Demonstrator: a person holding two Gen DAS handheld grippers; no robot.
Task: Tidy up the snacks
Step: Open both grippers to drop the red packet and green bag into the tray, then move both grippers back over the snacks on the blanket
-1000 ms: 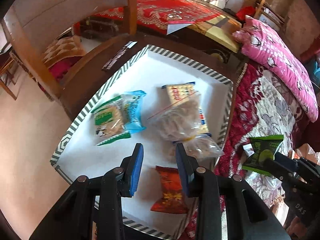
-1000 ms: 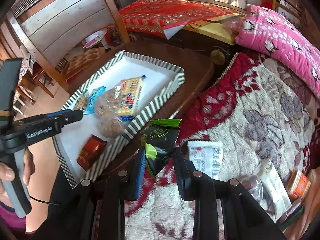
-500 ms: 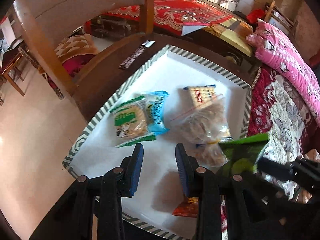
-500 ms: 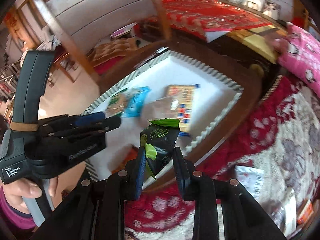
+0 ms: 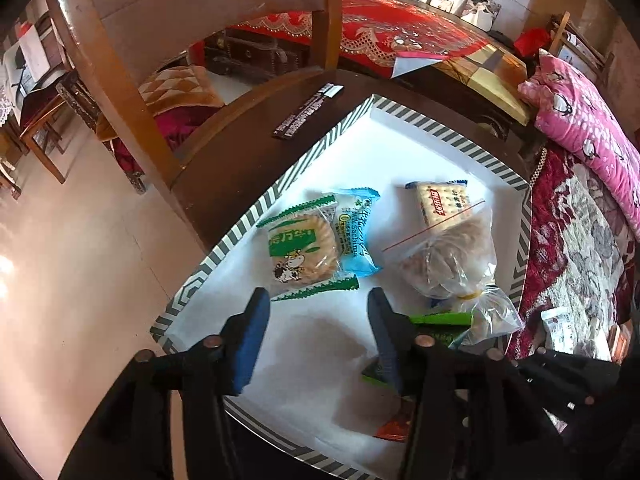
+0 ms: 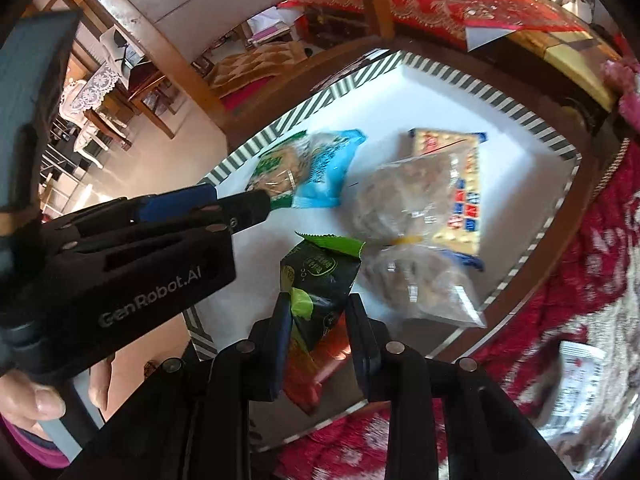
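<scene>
The right gripper (image 6: 318, 322) held its fingers clamped on the light, crinkly green snack packet (image 6: 320, 280), probably low down, left fingers (image 5: 252, 336) apart.

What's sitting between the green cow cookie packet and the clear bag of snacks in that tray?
A light blue snack packet lies between the cookie packet and the clear bag, overlapping the cookie packet's edge. The left wrist view shows it best.
</scene>
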